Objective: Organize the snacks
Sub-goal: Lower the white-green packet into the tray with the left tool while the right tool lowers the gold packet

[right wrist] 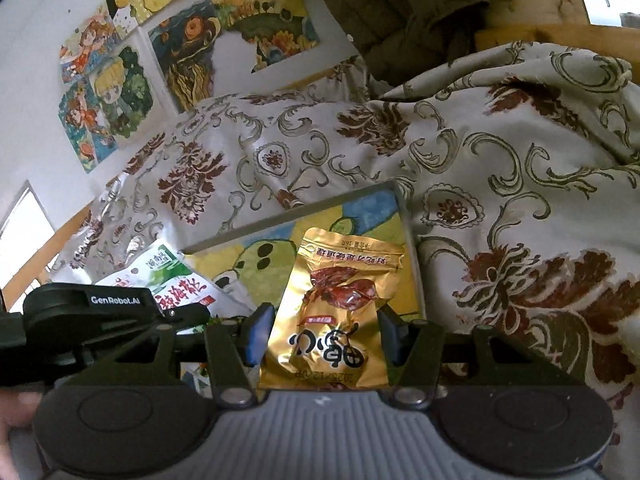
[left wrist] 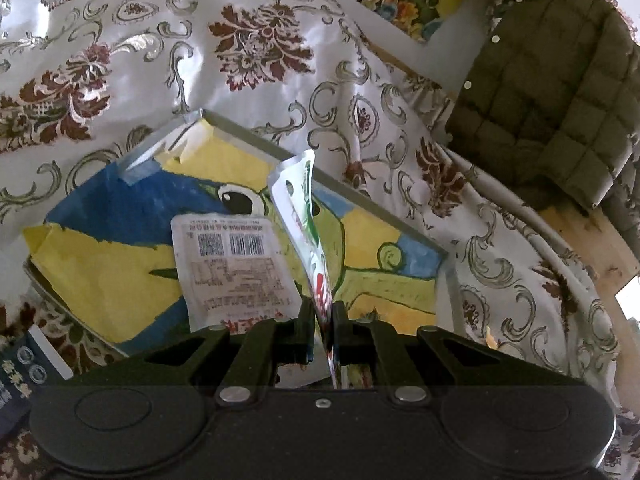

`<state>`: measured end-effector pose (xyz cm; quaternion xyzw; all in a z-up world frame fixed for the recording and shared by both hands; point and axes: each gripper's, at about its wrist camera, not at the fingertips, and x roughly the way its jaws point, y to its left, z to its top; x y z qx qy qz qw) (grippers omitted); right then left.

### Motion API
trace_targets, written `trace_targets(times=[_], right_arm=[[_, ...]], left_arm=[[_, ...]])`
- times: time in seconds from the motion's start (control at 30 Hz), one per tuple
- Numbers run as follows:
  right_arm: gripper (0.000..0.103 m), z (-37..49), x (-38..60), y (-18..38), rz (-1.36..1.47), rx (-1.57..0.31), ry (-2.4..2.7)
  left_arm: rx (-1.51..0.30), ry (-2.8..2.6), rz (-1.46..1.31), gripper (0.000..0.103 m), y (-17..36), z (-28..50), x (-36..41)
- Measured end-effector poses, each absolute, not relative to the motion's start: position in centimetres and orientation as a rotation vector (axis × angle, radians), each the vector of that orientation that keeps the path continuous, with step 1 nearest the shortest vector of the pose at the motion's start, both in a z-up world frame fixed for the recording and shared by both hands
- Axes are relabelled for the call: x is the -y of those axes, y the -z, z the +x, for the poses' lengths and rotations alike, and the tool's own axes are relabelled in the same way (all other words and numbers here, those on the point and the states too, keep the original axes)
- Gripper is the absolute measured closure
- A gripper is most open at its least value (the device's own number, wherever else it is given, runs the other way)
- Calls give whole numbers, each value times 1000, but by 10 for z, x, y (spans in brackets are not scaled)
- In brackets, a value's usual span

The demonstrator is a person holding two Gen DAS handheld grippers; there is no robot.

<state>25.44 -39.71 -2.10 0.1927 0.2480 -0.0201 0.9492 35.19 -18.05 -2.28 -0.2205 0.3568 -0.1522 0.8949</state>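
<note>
My left gripper (left wrist: 324, 320) is shut on a green, white and red snack packet (left wrist: 308, 216), seen edge-on and standing up over a shallow grey tray (left wrist: 360, 196) lined with a painted bird picture. A white packet (left wrist: 232, 264) lies barcode side up in that tray. In the right wrist view a gold snack packet (right wrist: 344, 280) spans the gap of my right gripper (right wrist: 322, 340), whose pads press its two sides, above the tray's (right wrist: 408, 232) right part. The left gripper (right wrist: 188, 314) and its green packet (right wrist: 160, 276) show at the left there.
A floral cloth (left wrist: 160, 40) covers the surface around the tray. An olive quilted jacket (left wrist: 552, 92) hangs at the right over a wooden frame (left wrist: 608, 248). Paintings (right wrist: 120, 92) cover the wall behind. A dark blue packet (left wrist: 20, 372) lies at the near left.
</note>
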Motion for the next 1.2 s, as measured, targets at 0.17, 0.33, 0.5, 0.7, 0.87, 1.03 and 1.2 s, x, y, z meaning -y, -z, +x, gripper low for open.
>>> trace_targets(times=[0.17,0.33,0.5,0.7,0.87,1.03,1.2], right_arm=[[43,267,392,30,347,-540,40],[41,270,394,35,367,-566,47],[35,271,396,38,361,-581,50],[21,266,392,31,321,-560,51],[5,259,390,20,285,-527,64],[0,253,391,13,270,-517,78],[0,239,388,5,254,-492,87]], left_arm=[[-755,294,-405,92,26,353,184],[-798,257,-382,88,31,358,180],[-837,206,-396,75,38,357,174],[-810,113,-359,22,35,347,165],[-811,101,-350,5,27,339,157],[-773,75,-402,1,17,331,146],[-773,56,-472,1,3,318,136]])
